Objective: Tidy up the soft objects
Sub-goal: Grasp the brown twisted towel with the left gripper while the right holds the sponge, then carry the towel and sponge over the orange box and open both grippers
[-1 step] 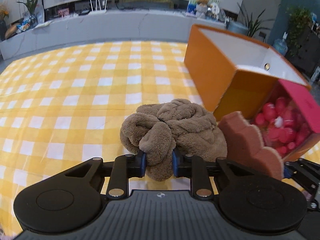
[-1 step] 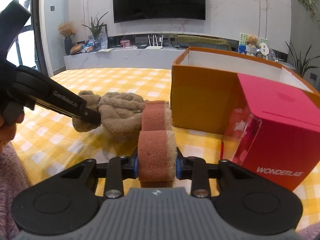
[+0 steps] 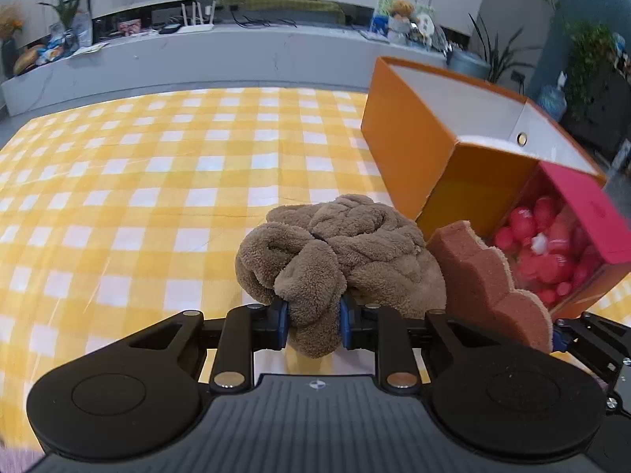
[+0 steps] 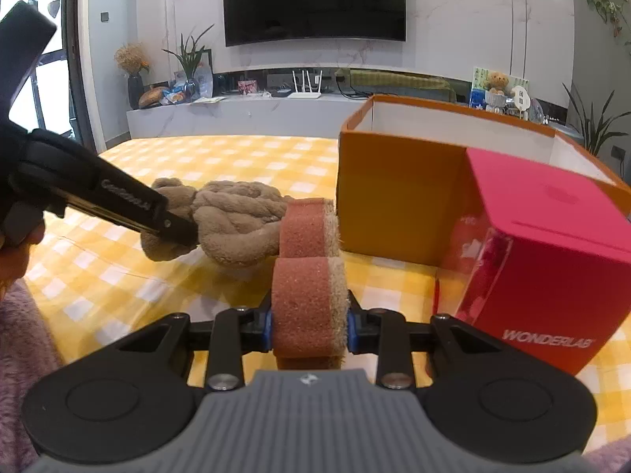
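My left gripper (image 3: 313,317) is shut on a loop of a brown knotted plush toy (image 3: 343,252) that rests on the yellow checked cloth; it also shows in the right wrist view (image 4: 236,216) with the left gripper (image 4: 173,228) on it. My right gripper (image 4: 309,321) is shut on a reddish scalloped sponge (image 4: 307,276), held just right of the plush and touching it; the sponge also shows in the left wrist view (image 3: 485,280). An open orange box (image 4: 394,197) stands behind the sponge, also in the left wrist view (image 3: 426,146).
A pink WONDERLAB box (image 4: 552,256) stands against the orange box's right front; its clear side shows red capsules (image 3: 548,244). The yellow checked cloth (image 3: 157,181) stretches left and back. A grey TV console (image 4: 236,114) lies beyond the table.
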Motion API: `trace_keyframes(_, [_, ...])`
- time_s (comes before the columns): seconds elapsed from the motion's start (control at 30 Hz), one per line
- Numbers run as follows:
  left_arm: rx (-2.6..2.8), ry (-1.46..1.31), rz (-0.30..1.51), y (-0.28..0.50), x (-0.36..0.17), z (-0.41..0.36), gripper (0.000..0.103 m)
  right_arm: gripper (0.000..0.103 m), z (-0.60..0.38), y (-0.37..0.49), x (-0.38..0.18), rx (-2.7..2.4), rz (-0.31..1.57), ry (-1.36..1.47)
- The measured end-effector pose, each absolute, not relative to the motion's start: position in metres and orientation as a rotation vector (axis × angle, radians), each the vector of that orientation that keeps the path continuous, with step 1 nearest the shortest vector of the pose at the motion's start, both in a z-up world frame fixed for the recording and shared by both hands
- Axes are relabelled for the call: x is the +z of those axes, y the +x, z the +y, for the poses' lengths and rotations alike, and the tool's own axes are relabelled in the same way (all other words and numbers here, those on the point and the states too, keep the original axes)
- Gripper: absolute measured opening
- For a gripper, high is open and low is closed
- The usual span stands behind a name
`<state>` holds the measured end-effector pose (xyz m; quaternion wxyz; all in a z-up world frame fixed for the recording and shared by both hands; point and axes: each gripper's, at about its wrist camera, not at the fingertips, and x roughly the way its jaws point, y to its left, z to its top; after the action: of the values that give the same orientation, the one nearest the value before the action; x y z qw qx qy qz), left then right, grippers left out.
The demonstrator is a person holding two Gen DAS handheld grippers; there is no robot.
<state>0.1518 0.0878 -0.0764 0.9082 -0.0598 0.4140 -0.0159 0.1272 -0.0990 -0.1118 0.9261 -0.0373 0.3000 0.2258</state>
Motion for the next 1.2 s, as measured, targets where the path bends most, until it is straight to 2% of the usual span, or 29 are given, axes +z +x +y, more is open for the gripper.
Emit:
trace_keyframes(0.6, [-0.052,-0.235,0.636,0.087,-0.005,0.071,0.027,0.032,-0.147,0.075,-0.056,0.439,0.506,0.049])
trace_keyframes(1.2, [-0.205,-0.218,0.505,0.137,0.049,0.012,0.027,0.032,-0.205,0.119,0.019,0.343,0.384,-0.033])
